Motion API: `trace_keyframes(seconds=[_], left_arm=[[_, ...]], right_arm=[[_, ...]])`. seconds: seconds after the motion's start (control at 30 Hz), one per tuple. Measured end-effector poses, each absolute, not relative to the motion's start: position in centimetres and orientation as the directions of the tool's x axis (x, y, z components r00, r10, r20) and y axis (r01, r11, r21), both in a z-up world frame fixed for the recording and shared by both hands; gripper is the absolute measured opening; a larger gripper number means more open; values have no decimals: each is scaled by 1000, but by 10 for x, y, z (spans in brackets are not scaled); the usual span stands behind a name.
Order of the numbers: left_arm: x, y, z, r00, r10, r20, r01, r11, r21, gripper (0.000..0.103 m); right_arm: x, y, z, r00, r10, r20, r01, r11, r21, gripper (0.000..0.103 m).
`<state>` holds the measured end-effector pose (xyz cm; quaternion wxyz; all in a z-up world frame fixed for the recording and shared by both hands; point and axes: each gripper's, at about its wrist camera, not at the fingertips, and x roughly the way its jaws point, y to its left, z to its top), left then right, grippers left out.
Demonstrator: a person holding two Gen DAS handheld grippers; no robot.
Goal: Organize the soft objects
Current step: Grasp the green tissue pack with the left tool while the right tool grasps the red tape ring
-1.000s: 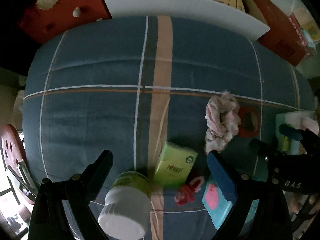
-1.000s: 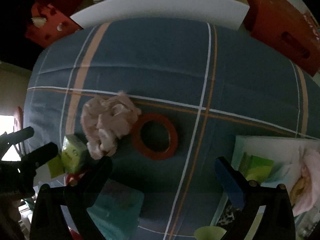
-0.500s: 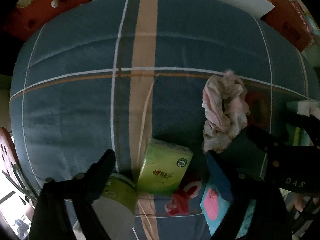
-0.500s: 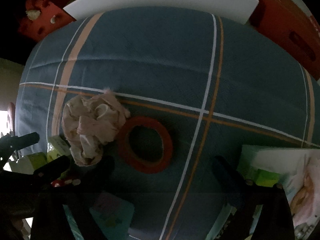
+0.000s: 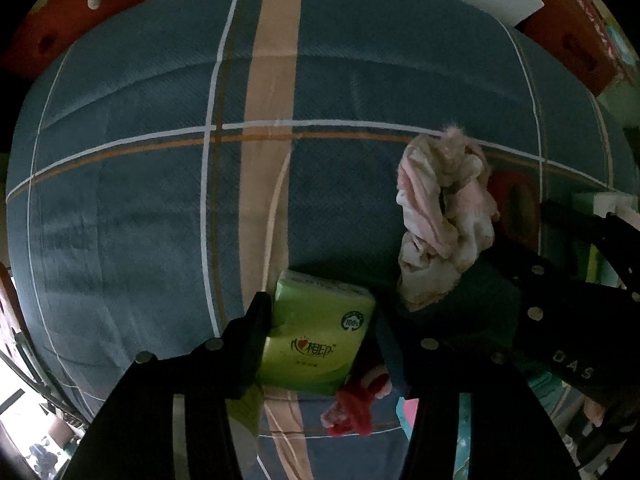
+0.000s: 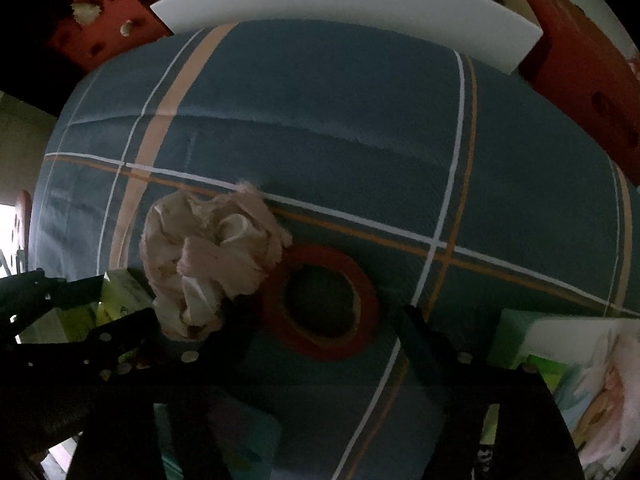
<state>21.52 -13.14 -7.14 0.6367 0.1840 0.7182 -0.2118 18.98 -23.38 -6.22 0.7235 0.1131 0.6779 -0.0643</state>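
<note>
Under me spreads a blue plaid cloth with white, orange and tan stripes point(image 5: 140, 208). A white foam board point(image 6: 344, 4) curves along the upper edge, and red perforated plastic stools point(image 6: 108, 36) fill the upper corners.

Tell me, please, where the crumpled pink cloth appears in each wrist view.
Left wrist: crumpled pink cloth at right of centre, above the green tissue pack.
Right wrist: left of centre.
Shared landmark: the red tape ring touching the cloth's right side in both views.
</note>
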Motion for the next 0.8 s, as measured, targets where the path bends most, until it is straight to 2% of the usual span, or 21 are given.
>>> trace_keyframes(seconds=[0.2, 0.27, 0.33, 0.6, 0.8], left_arm=[[222, -123, -62, -122, -12, -992, 520, 851, -74, 53], [225, -121, -62, -122, -15, -992, 516, 853, -77, 53], [228, -119, -62, -120, -17, -993, 511, 856, -77, 53], [236, -114, -54, -100, -23, -995, 486, 871, -69, 52], [237, -107, -18, -8, -51, -999, 462, 886, -48, 51]], right_arm=[[196, -225, -65, 66, 34, -997, 241, 969, 49, 71], [201, -220, -66, 72, 26, -997, 243, 969, 42, 61], [203, -217, -67, 76, 30, -997, 243, 969, 47, 57], [196, -212, -46, 113, 27, -993, 245, 968, 54, 56], [172, -210, 2, 193, 5, -981, 260, 964, 56, 56]])
